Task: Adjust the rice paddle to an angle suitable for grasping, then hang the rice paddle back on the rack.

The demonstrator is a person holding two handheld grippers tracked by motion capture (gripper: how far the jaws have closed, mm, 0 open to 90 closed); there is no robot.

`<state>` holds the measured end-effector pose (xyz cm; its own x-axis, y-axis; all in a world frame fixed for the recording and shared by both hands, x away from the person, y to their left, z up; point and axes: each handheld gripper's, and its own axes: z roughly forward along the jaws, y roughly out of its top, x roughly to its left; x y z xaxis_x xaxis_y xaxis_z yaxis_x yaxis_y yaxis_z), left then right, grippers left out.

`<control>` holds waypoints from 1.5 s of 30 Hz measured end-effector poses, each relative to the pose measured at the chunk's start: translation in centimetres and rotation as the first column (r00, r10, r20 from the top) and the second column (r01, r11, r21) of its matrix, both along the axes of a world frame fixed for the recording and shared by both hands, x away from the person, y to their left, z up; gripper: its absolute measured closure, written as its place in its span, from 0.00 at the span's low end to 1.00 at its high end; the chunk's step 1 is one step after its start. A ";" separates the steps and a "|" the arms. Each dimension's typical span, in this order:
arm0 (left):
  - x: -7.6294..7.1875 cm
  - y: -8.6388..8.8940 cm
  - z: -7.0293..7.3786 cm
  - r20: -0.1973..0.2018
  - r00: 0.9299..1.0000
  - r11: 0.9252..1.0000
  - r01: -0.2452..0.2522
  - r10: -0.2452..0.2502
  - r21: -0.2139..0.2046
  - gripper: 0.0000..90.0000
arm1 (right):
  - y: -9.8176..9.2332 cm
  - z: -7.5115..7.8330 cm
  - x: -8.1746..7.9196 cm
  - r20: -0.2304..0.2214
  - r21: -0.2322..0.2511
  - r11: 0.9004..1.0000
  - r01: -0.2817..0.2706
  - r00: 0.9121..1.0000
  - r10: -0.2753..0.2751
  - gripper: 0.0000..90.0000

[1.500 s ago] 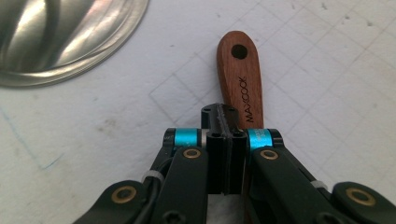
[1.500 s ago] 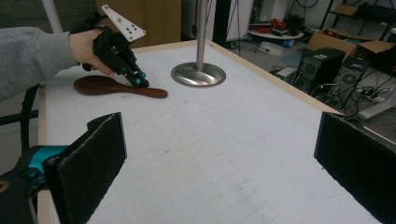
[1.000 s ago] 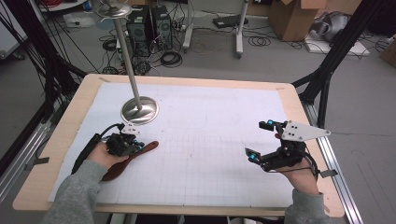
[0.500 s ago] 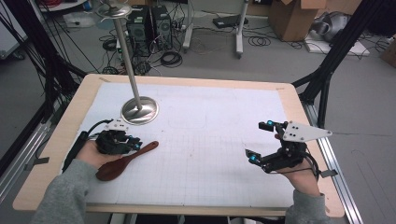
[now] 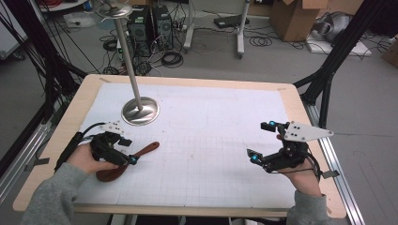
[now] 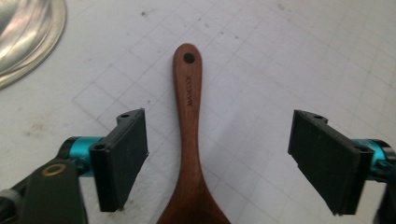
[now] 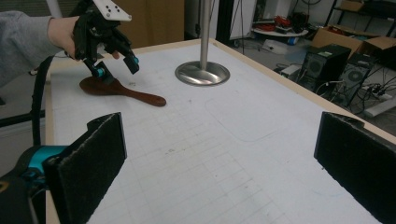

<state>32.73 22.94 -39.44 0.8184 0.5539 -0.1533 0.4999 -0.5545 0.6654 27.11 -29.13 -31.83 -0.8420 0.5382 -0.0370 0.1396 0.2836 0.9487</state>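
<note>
place: lab / robotics workspace
evidence: desktop PC towers [image 5: 151, 22], loose floor cables [image 5: 171, 58], cardboard boxes [image 5: 295, 16], black frame struts [image 5: 335, 56] around tabletop [image 5: 281, 93]

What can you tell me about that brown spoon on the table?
The wooden spoon is dark reddish-brown and looks like smooth, polished wood. It has a slim handle with a small round hole near its tip and tiny letters pressed into it, too small to read surely. The handle widens into a rounded bowl. It lies flat on the white gridded mat, near the shiny metal stand base but apart from it. The left tongs hang open around its handle, one jaw on each side, not touching it.
</note>
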 end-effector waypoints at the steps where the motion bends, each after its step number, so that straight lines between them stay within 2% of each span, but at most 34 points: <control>1: -0.1 0.0 0.0 0.000 1.000 1.000 0.002 -0.002 0.000 0.22 | 0.0 0.0 0.0 0.002 -0.001 1.000 0.000 1.000 0.000 0.01; 6: -0.2 -0.1 -0.1 0.001 1.000 1.000 0.002 -0.002 0.025 0.22 | 0.0 0.0 0.0 0.002 -0.001 1.000 -0.001 1.000 0.001 0.01; 12: -0.1 -0.2 -0.6 0.003 1.000 0.997 -0.003 0.003 0.077 0.24 | 0.1 0.0 0.0 -0.001 -0.002 1.000 -0.006 1.000 0.006 0.01; 15: -0.2 -0.2 -0.6 0.012 1.000 0.997 -0.003 0.002 0.078 0.24 | 0.1 0.0 0.1 -0.001 -0.005 1.000 -0.005 1.000 0.005 0.01; 17: -0.2 -0.2 -0.6 0.008 1.000 0.997 0.016 -0.017 0.076 0.28 | 0.2 0.0 0.1 -0.003 -0.004 1.000 -0.009 1.000 0.009 0.01; 20: -0.2 -0.1 -0.6 0.013 0.999 0.995 0.038 -0.040 0.088 0.28 | 0.2 0.0 0.1 0.001 -0.009 1.000 -0.011 1.000 0.011 0.01; 24: -0.1 0.0 -0.7 0.013 0.999 0.995 0.032 -0.034 0.096 0.29 | 0.3 0.1 -0.1 0.005 -0.003 1.000 -0.009 1.000 0.009 0.01; 32: 0.4 0.1 -1.4 -0.035 0.999 0.993 0.028 -0.024 0.119 0.29 | 0.4 0.0 0.0 0.001 -0.016 1.000 -0.013 1.000 0.014 0.01; 35: 0.6 0.2 -1.6 -0.052 0.999 0.993 0.022 -0.016 0.119 0.29 | 0.5 0.1 -0.1 0.017 -0.021 1.000 -0.012 1.000 0.012 0.04; 40: 0.8 0.0 -1.9 -0.060 0.998 0.991 0.025 -0.017 0.131 0.31 | 0.4 0.4 -0.3 0.036 -0.011 1.000 -0.019 0.999 0.019 0.05; 45: 1.2 -0.3 -2.3 -0.077 0.997 0.987 0.019 -0.007 0.160 0.35 | 0.4 0.3 -0.3 0.022 -0.014 1.000 -0.027 0.999 0.028 0.05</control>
